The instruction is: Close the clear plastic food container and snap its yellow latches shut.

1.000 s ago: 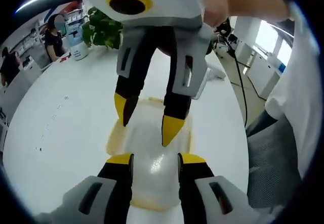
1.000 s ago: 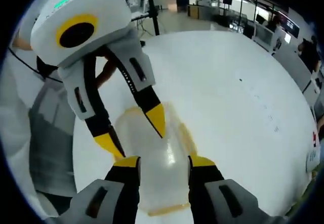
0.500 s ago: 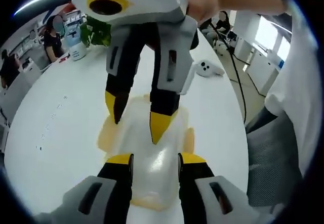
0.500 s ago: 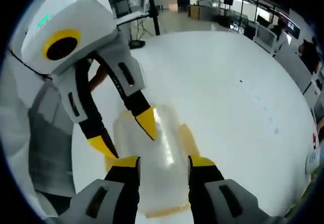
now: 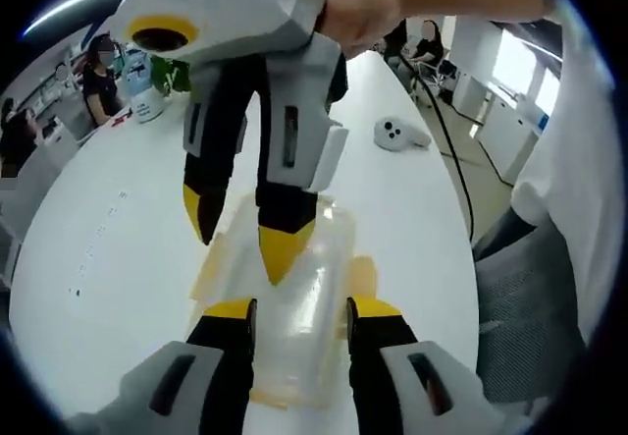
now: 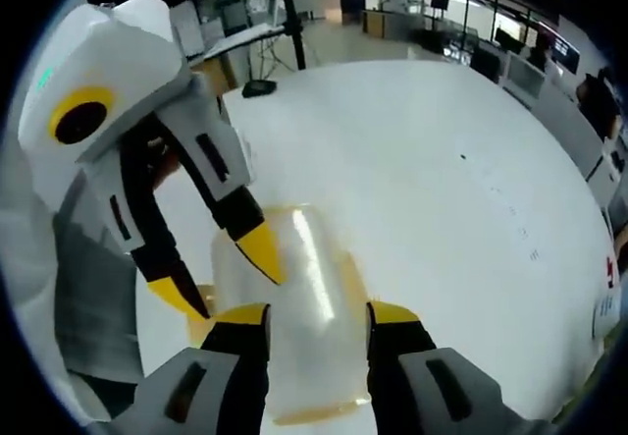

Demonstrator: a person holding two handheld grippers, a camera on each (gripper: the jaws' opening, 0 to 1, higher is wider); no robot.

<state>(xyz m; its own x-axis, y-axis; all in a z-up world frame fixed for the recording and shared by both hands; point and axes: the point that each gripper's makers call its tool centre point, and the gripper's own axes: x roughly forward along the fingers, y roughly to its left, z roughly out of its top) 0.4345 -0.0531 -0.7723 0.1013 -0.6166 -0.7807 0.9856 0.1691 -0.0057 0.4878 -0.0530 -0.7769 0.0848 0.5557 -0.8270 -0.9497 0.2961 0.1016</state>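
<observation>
White table (image 6: 422, 150), open office beyond; clear container (image 6: 294, 307) between tongs.

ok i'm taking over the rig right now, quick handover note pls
Left gripper: open, jaws astride the near end of the clear container.
Right gripper: open, over the container from the opposite end.
Container lies on the white table, lid down over it; yellow latches stick out at the sides.
Done: lid appears closed.
Left: snap the latches shut; whether any is already locked can't be told.
</observation>
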